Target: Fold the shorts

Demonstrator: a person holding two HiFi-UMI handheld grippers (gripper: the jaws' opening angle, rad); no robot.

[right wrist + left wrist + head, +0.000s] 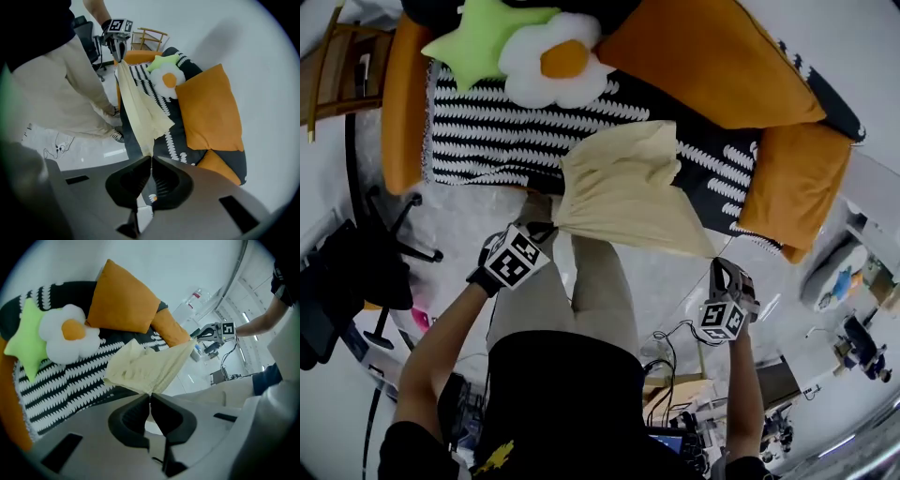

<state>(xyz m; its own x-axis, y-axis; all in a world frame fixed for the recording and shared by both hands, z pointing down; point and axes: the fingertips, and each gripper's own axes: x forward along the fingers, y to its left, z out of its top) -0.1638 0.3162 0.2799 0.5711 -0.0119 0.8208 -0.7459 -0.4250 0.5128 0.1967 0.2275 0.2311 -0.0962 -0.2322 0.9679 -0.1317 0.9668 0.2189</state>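
Note:
Pale yellow shorts (623, 192) hang in the air in front of the sofa, stretched between my two grippers. My left gripper (551, 223) is shut on their left corner, and in its own view the cloth (150, 366) runs straight out of the closed jaws (150, 398). My right gripper (715, 260) is shut on the right corner; there the shorts (140, 110) hang from the jaws (151, 159) up toward the other gripper (118, 33). The lower part of the shorts drapes toward the black-and-white sofa cover (497, 131).
The sofa carries orange cushions (703, 56), a green star pillow (483, 37) and a fried-egg pillow (558, 61). An office chair (356, 262) stands at the left. My own legs (581, 291) are just below the shorts. Cables and equipment (675, 422) lie on the floor behind.

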